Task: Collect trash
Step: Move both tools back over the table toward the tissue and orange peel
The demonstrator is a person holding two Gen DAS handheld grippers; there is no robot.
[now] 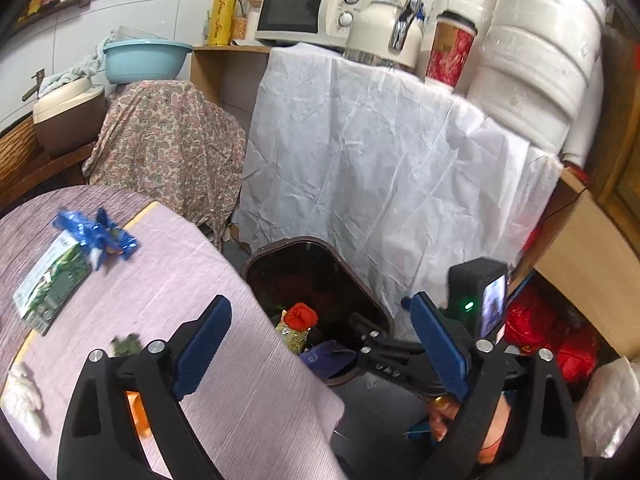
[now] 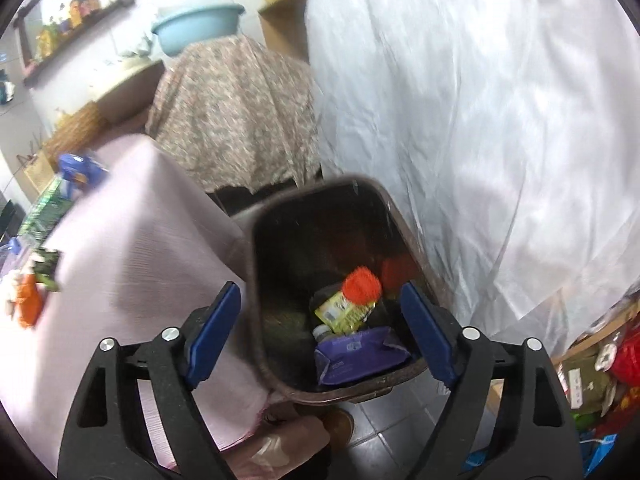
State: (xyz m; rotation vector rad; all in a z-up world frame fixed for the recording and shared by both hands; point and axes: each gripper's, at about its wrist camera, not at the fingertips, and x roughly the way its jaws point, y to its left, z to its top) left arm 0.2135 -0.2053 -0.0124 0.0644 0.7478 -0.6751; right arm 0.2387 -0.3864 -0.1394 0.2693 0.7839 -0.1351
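Note:
A dark brown trash bin (image 2: 256, 240) stands on the floor beside the pink-clothed table (image 1: 168, 280). Inside it lie a red net ball (image 2: 362, 286), a yellow-green packet (image 2: 344, 312) and a purple packet (image 2: 356, 354). My right gripper (image 2: 320, 332) is open and empty, just above the bin's near rim. My left gripper (image 1: 320, 344) is open and empty over the table's edge, and the bin (image 1: 280, 264) shows beyond it. On the table lie a blue wrapper (image 1: 100, 234), a green-white packet (image 1: 50, 280), a small green scrap (image 1: 126, 344), white crumpled tissue (image 1: 22, 396) and an orange piece (image 1: 138, 412).
A white sheet (image 1: 380, 160) drapes a counter behind the bin. A floral cloth (image 1: 168, 140) covers furniture at left. Microwave (image 1: 312, 10), kettle (image 1: 384, 36) and paper rolls (image 1: 540, 52) stand above. Red bags (image 1: 536, 320) lie on the floor at right.

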